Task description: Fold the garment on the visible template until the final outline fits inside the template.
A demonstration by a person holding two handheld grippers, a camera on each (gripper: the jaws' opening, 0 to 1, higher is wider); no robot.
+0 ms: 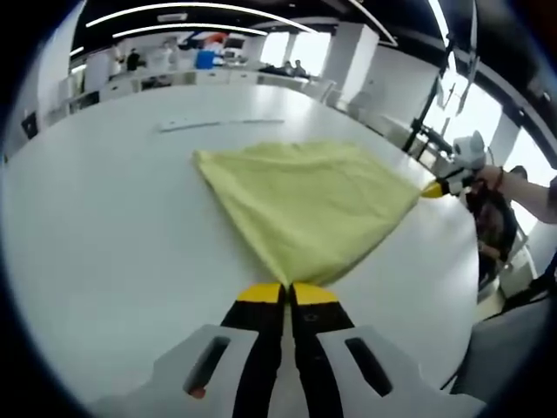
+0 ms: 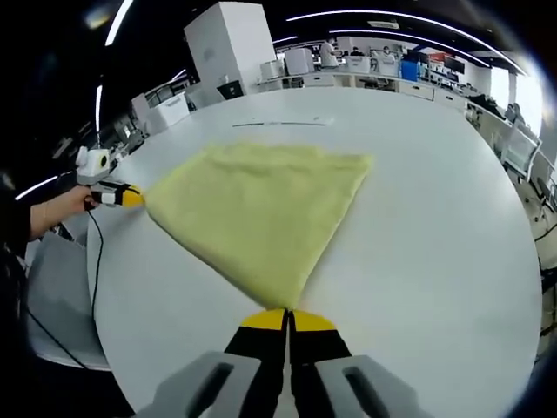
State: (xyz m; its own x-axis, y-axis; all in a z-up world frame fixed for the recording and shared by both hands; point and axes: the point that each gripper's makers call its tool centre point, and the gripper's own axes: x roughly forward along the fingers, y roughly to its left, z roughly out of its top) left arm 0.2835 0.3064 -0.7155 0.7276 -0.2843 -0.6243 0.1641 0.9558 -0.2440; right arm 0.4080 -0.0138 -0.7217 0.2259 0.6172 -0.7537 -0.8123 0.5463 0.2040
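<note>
On the white table (image 1: 104,226), both claws (image 1: 288,292) (image 2: 287,319) pinch opposite corners of the yellow garment (image 1: 305,205).

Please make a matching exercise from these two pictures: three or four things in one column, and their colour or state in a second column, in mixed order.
Things:
1. garment
2. table
3. left gripper
4. right gripper

States:
A. white, round
B. shut on the corner nearest the left gripper view
C. yellow, stretched between two held corners
D. shut on the corner nearest the right gripper view

Pairs: 1-C, 2-A, 3-B, 4-D
</note>
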